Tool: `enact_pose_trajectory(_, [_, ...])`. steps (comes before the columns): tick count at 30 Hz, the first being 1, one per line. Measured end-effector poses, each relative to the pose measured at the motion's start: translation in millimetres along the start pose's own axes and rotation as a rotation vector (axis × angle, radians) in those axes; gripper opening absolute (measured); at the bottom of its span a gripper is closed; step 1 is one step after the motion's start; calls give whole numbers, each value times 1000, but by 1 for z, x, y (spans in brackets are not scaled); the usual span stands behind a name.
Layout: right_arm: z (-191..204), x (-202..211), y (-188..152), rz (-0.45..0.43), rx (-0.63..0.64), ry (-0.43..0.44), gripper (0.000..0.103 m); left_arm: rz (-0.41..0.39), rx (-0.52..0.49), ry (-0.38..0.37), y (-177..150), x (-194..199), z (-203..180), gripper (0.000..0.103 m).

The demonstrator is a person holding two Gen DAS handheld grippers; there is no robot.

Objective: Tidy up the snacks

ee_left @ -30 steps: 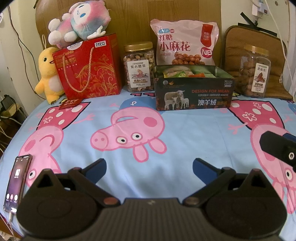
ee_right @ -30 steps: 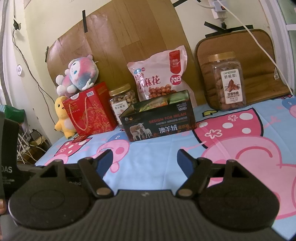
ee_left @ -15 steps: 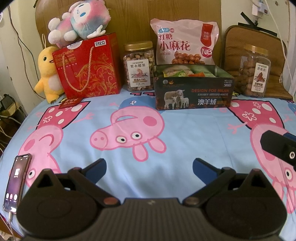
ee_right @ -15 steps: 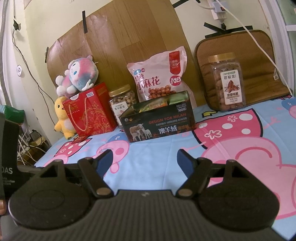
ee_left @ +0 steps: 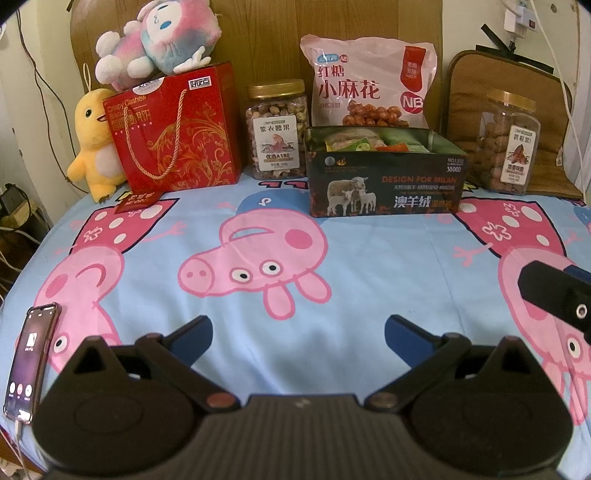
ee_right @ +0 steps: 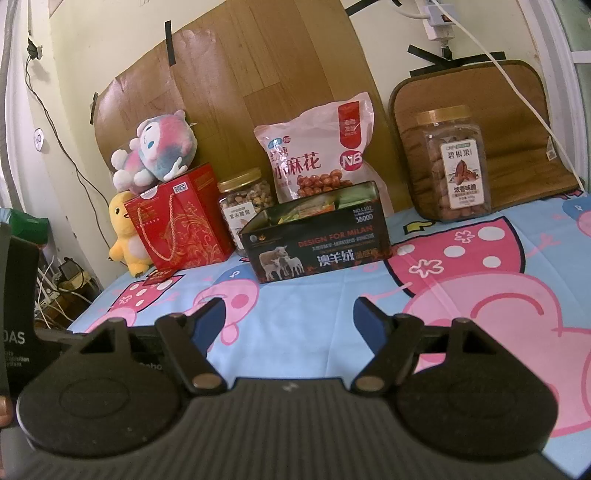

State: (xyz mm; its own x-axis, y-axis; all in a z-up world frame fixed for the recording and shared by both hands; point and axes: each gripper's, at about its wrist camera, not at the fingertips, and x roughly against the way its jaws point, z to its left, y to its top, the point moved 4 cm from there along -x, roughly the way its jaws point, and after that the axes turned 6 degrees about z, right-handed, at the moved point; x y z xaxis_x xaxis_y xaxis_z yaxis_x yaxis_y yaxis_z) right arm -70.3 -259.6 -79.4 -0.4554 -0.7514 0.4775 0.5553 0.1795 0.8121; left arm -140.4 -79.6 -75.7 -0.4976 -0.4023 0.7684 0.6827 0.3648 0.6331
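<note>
A row of snacks lines the back of a cartoon-pig sheet. From left: a red gift bag (ee_left: 177, 129) (ee_right: 181, 218), a gold-lidded jar of nuts (ee_left: 277, 131) (ee_right: 242, 203), a pink snack pouch (ee_left: 369, 83) (ee_right: 321, 151), and a second nut jar (ee_left: 508, 142) (ee_right: 456, 162) at the right. In front of the pouch stands a dark open box (ee_left: 384, 184) (ee_right: 317, 243) with small packets inside. My left gripper (ee_left: 298, 332) and right gripper (ee_right: 290, 314) both hover open over the sheet, well short of the snacks, nothing between their fingers.
A yellow duck plush (ee_left: 92, 144) and a pink plush (ee_left: 162, 33) on the gift bag sit at the left. A phone (ee_left: 31, 360) lies at the sheet's left edge. A brown cushion (ee_right: 476, 122) leans behind the right jar. Cables hang on the wall.
</note>
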Motion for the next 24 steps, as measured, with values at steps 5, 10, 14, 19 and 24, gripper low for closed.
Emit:
enact_pose_trajectory(5, [0, 0, 0, 2, 1, 0, 78, -2, 0, 0, 0, 0, 0, 103])
enact_pose_trajectory(10, [1, 0, 0, 0, 3, -1, 78, -7, 1, 0, 1, 2, 1, 103])
enact_pose_trajectory(14, [2, 0, 0, 4, 6, 1, 78, -7, -2, 1, 1, 4, 1, 103])
enact_pose_trajectory(19, [5, 0, 1, 5, 20, 4, 78, -8, -1, 1, 2, 4, 1, 103])
enact_pose_trajectory(24, [6, 0, 1, 6, 22, 3, 77, -7, 3, -1, 2, 3, 2, 103])
